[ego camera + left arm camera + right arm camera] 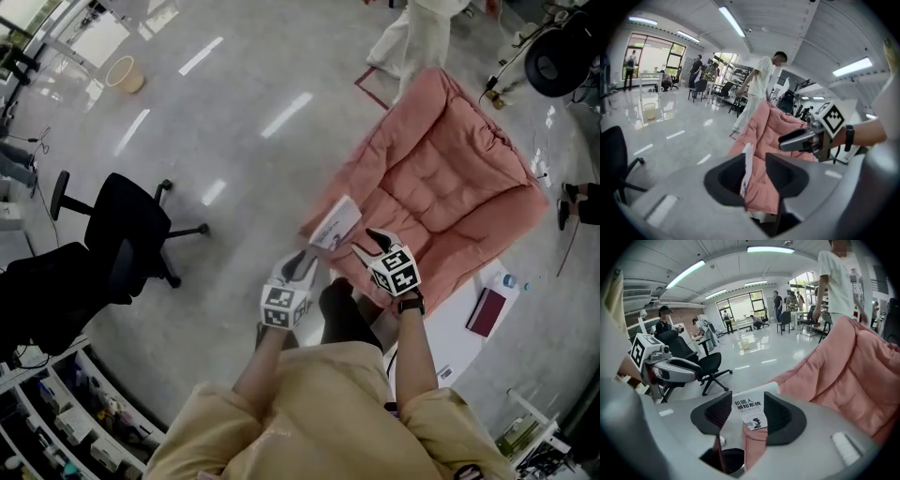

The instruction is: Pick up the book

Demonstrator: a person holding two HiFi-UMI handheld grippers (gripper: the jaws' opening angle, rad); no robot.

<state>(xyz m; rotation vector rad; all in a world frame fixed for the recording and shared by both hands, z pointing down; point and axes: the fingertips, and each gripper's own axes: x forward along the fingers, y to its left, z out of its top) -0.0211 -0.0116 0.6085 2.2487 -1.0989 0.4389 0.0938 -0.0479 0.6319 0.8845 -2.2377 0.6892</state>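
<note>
Beige shirt: person's, closest thing in head view, along its bottom edge.
Left gripper: released, jaws apart, nothing clamped; book shows edge-on in the gap, pads clear of it.
Right gripper: released too, jaws apart; printed book cover framed between them, not touched.
Book: white, lying at pink quilt's near-left edge, between the 2 grippers' tips.
Office chair: black, well apart, off to the left.
</note>
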